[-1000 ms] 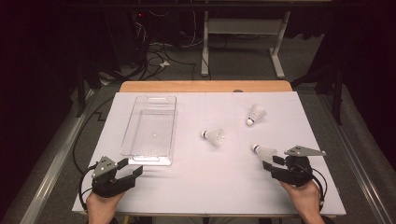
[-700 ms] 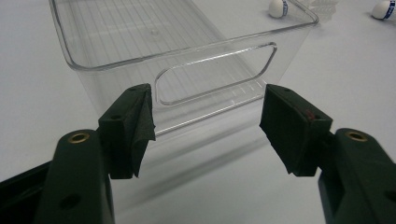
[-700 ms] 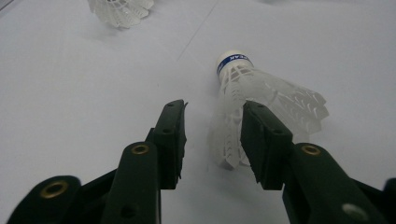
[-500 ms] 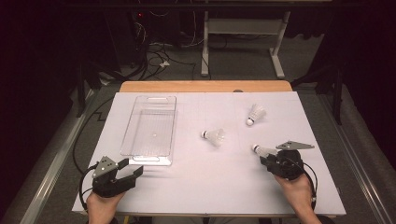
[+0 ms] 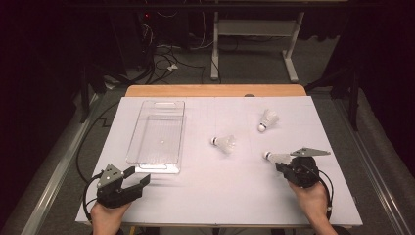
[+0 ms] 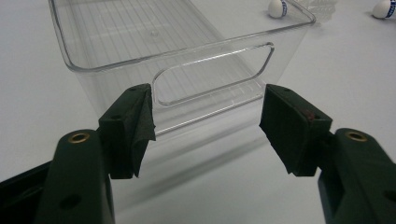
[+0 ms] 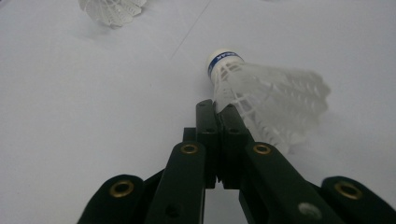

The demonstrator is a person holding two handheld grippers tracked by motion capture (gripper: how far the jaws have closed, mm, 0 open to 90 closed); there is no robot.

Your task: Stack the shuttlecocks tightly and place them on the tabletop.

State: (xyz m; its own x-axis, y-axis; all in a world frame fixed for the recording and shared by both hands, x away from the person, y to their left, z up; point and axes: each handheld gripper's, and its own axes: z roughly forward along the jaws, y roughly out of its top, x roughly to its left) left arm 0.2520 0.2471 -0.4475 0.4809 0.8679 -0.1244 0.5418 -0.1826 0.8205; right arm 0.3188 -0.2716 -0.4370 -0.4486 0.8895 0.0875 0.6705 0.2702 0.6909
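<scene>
Three white shuttlecocks lie on the white table. My right gripper [image 5: 280,165] [image 7: 217,108] has just been closing and is now shut, its tips pinching the near edge of the skirt of the nearest shuttlecock [image 5: 275,157] [image 7: 268,98], just behind its blue-banded cork. A second shuttlecock [image 5: 225,143] [image 7: 113,9] lies at mid-table and a third shuttlecock [image 5: 268,119] farther back on the right. My left gripper [image 5: 137,177] [image 6: 208,126] rests open at the front left, with nothing between its jaws, facing the near end of a clear plastic tray [image 5: 147,165] [image 6: 187,53].
The tray stands lengthwise on the left half of the table, with nothing in it. A wooden table edge [image 5: 215,90] runs along the back. Cables and a metal stand's legs lie on the dark floor beyond.
The right gripper has edged left and forward to the nearest shuttlecock and its jaws have closed on the skirt. The left gripper has stayed where it was.
</scene>
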